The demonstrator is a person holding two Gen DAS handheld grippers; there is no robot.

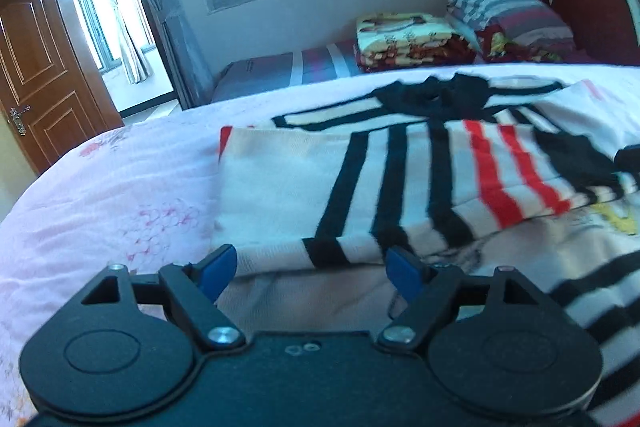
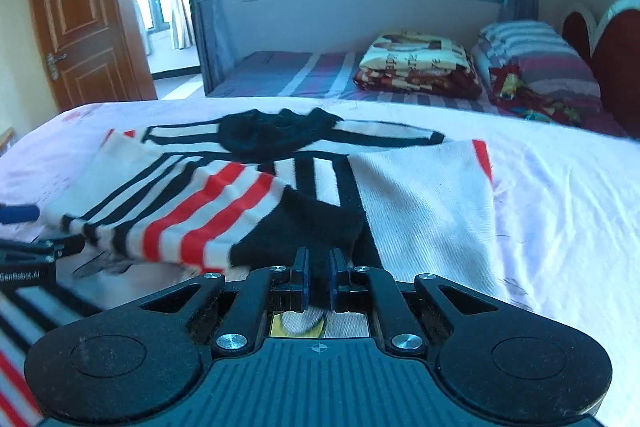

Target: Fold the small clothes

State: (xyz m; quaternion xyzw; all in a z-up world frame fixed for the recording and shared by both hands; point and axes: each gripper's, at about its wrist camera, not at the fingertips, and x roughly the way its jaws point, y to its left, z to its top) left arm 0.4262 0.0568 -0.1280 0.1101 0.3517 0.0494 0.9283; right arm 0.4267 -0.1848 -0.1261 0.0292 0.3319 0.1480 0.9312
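- Your right gripper had clamped the striped sweater's black cuff; the sleeve ran leftward across the body.
- Your left gripper stood wide, empty, beside the folded edge.

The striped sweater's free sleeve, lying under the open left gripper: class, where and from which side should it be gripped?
Grip the sleeve at its near cuff edge, coming in low from the near side. The left gripper already straddles that folded edge, which stands slightly proud of the bedsheet, so the fingers can probably pinch it.
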